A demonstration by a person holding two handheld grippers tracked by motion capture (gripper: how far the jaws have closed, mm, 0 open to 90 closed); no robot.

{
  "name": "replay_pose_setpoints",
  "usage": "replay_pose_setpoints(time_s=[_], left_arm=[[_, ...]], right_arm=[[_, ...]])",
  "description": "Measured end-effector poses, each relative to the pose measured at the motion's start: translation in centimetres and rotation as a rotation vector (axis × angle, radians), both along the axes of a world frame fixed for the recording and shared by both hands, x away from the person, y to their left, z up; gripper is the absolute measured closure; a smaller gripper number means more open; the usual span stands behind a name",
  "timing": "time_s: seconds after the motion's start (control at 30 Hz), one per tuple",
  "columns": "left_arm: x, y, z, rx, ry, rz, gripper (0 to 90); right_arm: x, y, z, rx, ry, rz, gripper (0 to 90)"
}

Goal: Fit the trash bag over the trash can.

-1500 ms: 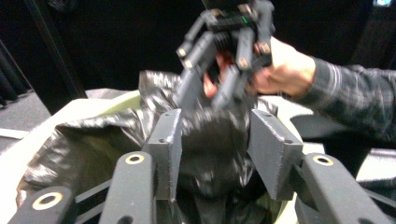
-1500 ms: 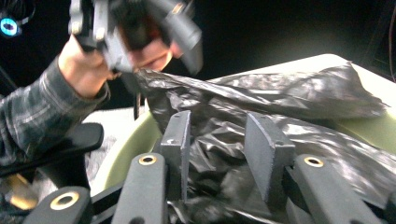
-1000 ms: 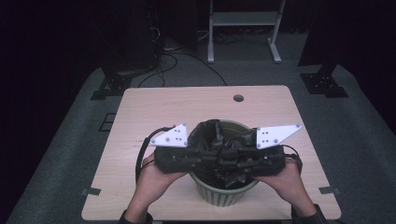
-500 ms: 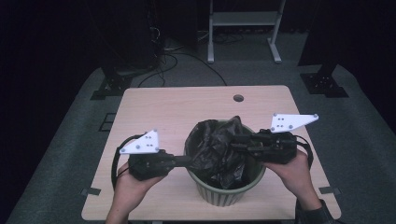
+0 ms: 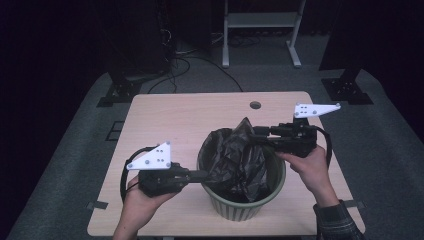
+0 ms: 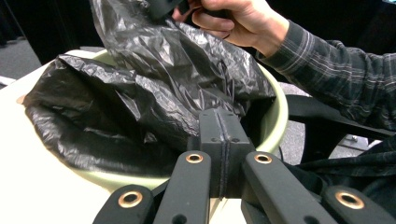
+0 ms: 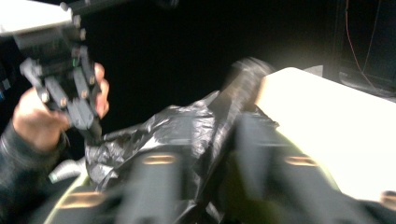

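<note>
A pale green bin (image 5: 240, 207) stands at the table's near edge with a crumpled black bag (image 5: 235, 160) in it. My left gripper (image 5: 204, 175) reaches in from the left at rim height. Its jaws are pressed together on the bag's edge (image 6: 140, 93), just inside the bin's rim (image 6: 278, 121). My right gripper (image 5: 252, 132) comes in from the far right. It holds the bag's other edge, which is pulled up into a peak. Its jaws have just been closing with the bag film (image 7: 154, 130) between them. That view is blurred.
The wooden table (image 5: 175, 115) has a small round hole (image 5: 255, 105) near its far edge. Beyond it, cables (image 5: 200, 65) lie on the dark floor and a metal stand (image 5: 260, 30) rises. A plaid sleeve (image 6: 336, 65) crosses behind the bin.
Both grippers have drawn apart from above the bin. The left went left and nearer, the right went right and farther, and the bag is now stretched open between them.
</note>
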State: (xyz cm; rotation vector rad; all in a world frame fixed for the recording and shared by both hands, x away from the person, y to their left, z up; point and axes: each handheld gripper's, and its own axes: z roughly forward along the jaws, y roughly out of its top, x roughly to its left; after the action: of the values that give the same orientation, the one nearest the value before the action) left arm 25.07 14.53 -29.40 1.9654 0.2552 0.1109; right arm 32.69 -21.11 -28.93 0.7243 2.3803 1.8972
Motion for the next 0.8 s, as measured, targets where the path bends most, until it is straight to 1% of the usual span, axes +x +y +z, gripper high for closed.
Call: replay_pose_setpoints(time_s=[0.03,0.07,0.13,0.17,0.23,0.27,0.3,0.33,0.37,0.4,0.43,0.47,0.5,0.53,0.57,0.67,0.7,0.77,0.8], left_arm=[[0.2,-0.2,-0.1,0.004,-0.003,0.003,89.4],[0.4,-0.5,-0.2,0.009,-0.008,0.013,88.7],[1.3,-0.9,-0.3,0.015,-0.015,0.039,88.2],[1.6,-1.1,-0.3,0.011,-0.017,0.052,87.0],[2.5,-1.5,-0.3,0.013,-0.028,0.090,82.7],[3.0,-1.7,-0.2,-0.013,-0.031,0.111,77.9],[3.2,-1.8,-0.1,-0.034,-0.028,0.109,71.5],[3.4,-2.0,0.2,-0.063,-0.025,0.104,66.9],[3.4,-2.3,0.6,-0.096,-0.025,0.084,61.0],[3.4,-2.5,0.9,-0.108,-0.028,0.065,59.4],[3.2,-3.0,1.5,-0.130,-0.037,0.030,58.0],[3.1,-3.4,1.8,-0.143,-0.038,0.013,56.1],[3.0,-3.9,2.3,-0.147,-0.044,-0.011,55.7],[2.8,-4.7,2.7,-0.151,-0.045,-0.054,54.1],[2.7,-5.1,2.9,-0.153,-0.041,-0.079,52.7],[2.4,-6.3,3.3,-0.168,-0.033,-0.142,52.4],[2.2,-6.5,3.2,-0.172,-0.030,-0.156,52.7],[2.0,-6.7,3.0,-0.162,-0.027,-0.181,54.3],[1.9,-6.7,2.8,-0.158,-0.025,-0.193,57.4]], right_arm=[[-0.3,0.1,-0.1,-0.017,-0.028,0.006,84.8],[-0.7,-0.1,-0.1,-0.015,-0.061,0.007,89.0],[-1.8,-0.6,-0.2,0.013,-0.105,0.046,89.8],[-2.6,-1.0,-0.2,0.022,-0.139,0.072,90.0],[-3.8,-1.6,-0.3,0.036,-0.165,0.107,90.0],[-4.5,-1.8,-0.5,0.035,-0.195,0.130,90.0],[-5.4,-2.0,-0.7,0.019,-0.221,0.136,90.0],[-5.8,-2.0,-0.8,0.010,-0.232,0.143,90.0],[-6.3,-1.9,-1.0,0.001,-0.239,0.153,89.9],[-6.8,-1.8,-1.2,-0.005,-0.255,0.167,89.9],[-7.0,-1.7,-1.2,-0.003,-0.261,0.179,89.9],[-7.3,-1.5,-1.2,0.003,-0.266,0.198,89.9],[-7.4,-1.3,-1.2,0.009,-0.273,0.207,89.9],[-7.6,-1.1,-1.1,0.017,-0.278,0.223,89.9],[-7.8,-0.7,-1.0,0.013,-0.285,0.235,89.8],[-8.2,0.1,-0.8,-0.007,-0.298,0.254,89.8],[-8.3,0.4,-0.8,-0.017,-0.300,0.258,89.8],[-8.4,0.8,-0.9,-0.031,-0.304,0.269,89.8],[-8.5,0.9,-0.9,-0.035,-0.302,0.274,89.8]])
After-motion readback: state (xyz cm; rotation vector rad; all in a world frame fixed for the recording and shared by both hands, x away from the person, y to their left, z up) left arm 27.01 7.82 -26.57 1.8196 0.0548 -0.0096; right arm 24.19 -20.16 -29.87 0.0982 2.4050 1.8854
